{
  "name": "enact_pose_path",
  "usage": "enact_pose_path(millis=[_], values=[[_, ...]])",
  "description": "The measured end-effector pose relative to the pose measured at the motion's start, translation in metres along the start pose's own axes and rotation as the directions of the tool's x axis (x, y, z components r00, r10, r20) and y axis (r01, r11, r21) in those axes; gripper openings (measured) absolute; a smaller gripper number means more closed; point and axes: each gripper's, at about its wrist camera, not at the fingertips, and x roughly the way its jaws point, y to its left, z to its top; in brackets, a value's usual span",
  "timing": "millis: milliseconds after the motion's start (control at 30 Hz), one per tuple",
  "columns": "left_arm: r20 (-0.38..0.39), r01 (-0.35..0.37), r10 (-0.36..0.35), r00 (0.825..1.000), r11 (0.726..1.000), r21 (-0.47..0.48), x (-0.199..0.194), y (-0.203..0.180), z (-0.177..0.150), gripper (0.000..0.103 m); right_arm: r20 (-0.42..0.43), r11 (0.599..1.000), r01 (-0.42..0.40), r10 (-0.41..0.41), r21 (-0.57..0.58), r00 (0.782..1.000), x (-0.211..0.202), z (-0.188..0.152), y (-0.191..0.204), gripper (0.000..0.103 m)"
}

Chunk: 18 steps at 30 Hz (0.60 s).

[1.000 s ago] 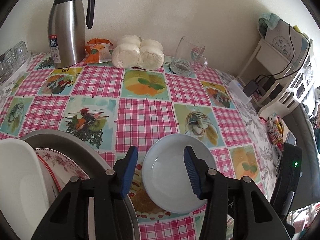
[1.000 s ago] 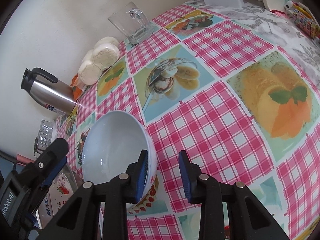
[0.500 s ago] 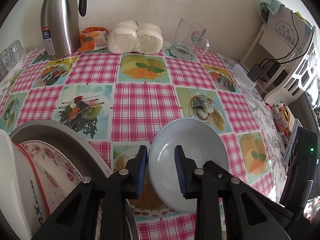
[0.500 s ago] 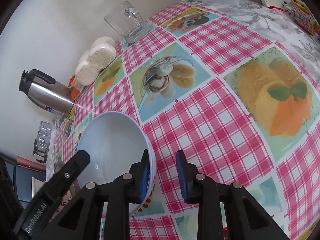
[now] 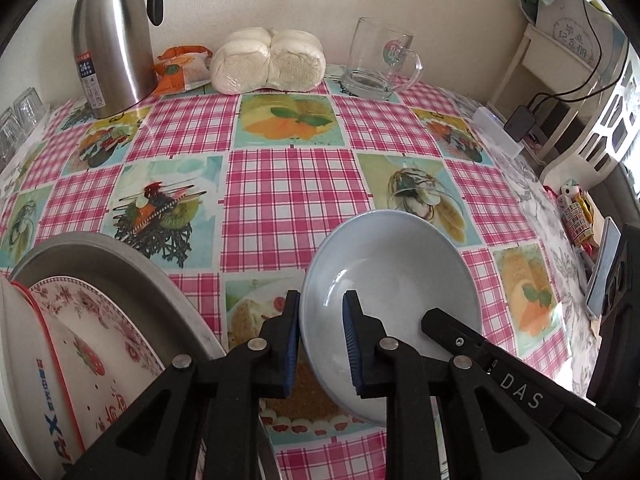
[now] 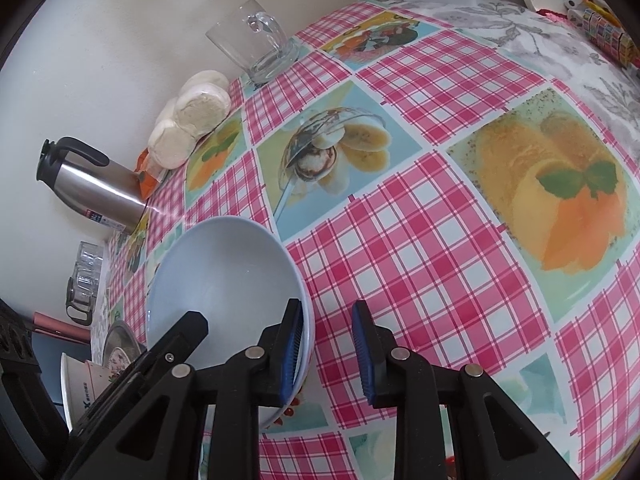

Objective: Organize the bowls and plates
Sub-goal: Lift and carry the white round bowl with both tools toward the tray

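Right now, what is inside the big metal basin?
Inside the metal basin lean a flowered plate and a white bowl with blue lettering. The basin's bottom is hidden beneath them and behind the left gripper.

One pale blue bowl (image 5: 394, 276), one steel basin (image 5: 120, 268), one floral plate (image 5: 100, 344), one kettle (image 5: 112, 36), one glass mug (image 5: 378, 60) and two wrapped buns (image 5: 268, 60).

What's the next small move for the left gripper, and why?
Probably lift the pale blue bowl slightly and swing it left toward the metal basin. The left gripper is pinched on its near rim, the right gripper is open with the rim between its pads, and plates already stand there.
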Motion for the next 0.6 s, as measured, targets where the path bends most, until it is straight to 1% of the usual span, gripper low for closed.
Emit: enact_pose_path(millis=[100, 167, 233, 267, 333, 433, 600], values=[[-0.002, 0.006, -0.006, 1.0, 1.0, 0.008, 0.0008, -0.001, -0.0001, 0.022, -0.002, 1.0, 0.002, -0.002, -0.005, 1.0, 0.0007, 0.0, 0.0015, 0.027], [-0.006, 0.025, -0.025, 1.0, 1.0, 0.01, 0.0014, -0.0021, -0.0002, 0.021, -0.011, 1.0, -0.011, 0.011, -0.009, 1.0, 0.003, -0.0005, 0.0033, 0.022], [-0.01, 0.029, -0.029, 1.0, 0.999, 0.017, 0.0018, -0.0042, -0.0009, 0.02, -0.018, 1.0, -0.025, 0.025, -0.011, 1.0, 0.005, -0.001, 0.0053, 0.019], [-0.011, 0.028, -0.028, 1.0, 0.999, 0.02, 0.0019, -0.0048, -0.001, 0.019, -0.018, 0.999, -0.028, 0.028, -0.016, 0.999, 0.005, -0.0012, 0.007, 0.019], [-0.012, 0.032, -0.032, 0.999, 0.999, 0.019, 0.0016, -0.0042, -0.0007, 0.019, -0.012, 0.999, -0.001, 0.001, -0.036, 1.0, 0.0048, -0.0014, 0.0104, 0.019], [-0.015, 0.053, -0.053, 0.998, 0.999, 0.001, 0.0005, -0.0015, 0.0, 0.019, -0.018, 1.0, -0.01, 0.009, -0.027, 1.0, 0.0052, -0.0017, 0.0079, 0.019], [-0.005, 0.061, -0.061, 0.998, 0.998, -0.002, -0.0057, -0.0023, 0.0015, 0.019, -0.018, 0.999, -0.006, 0.005, -0.033, 1.0, 0.0016, -0.0024, 0.0082, 0.019]])
